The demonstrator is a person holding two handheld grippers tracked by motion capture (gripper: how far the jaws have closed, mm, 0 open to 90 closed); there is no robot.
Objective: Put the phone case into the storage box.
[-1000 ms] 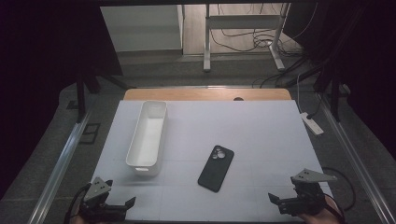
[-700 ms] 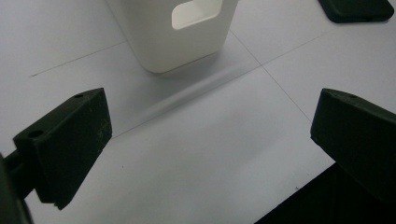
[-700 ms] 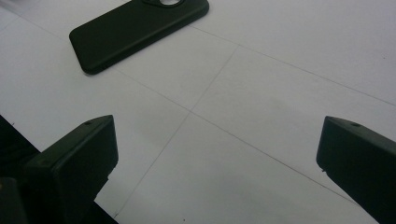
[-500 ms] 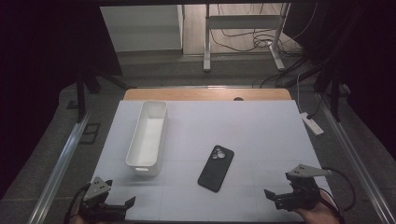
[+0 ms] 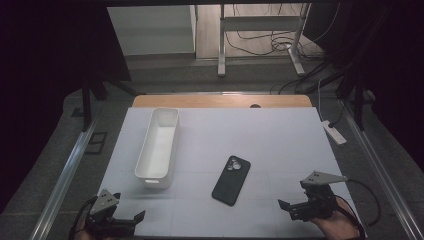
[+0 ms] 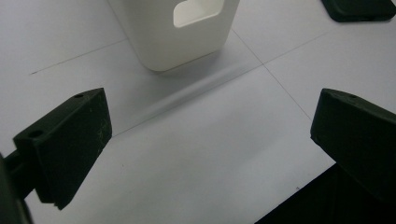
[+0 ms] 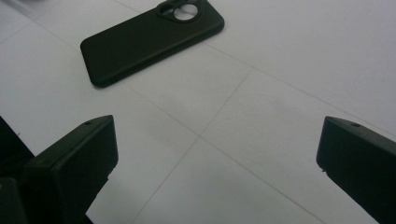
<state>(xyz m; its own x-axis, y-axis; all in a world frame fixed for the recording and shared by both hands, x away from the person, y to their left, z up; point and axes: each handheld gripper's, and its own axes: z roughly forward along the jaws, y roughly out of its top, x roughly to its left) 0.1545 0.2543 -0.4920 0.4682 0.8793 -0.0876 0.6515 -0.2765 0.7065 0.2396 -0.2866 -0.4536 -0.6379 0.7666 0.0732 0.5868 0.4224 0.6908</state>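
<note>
Right gripper [image 5: 295, 209] hovers low near the phone [image 5: 231, 179], jaws spread wide and empty, phone flat mid-table beside the white bin [image 5: 158, 148], left gripper [image 5: 127, 222] spread too.

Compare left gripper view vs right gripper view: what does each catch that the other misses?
Left gripper view: the bin's near end wall with its handle cutout, just beyond the open left gripper. Right gripper view: the whole phone, face down with its camera ring showing, ahead of the open right gripper. Both: the white gridded mat and at least a corner of the phone.
</note>
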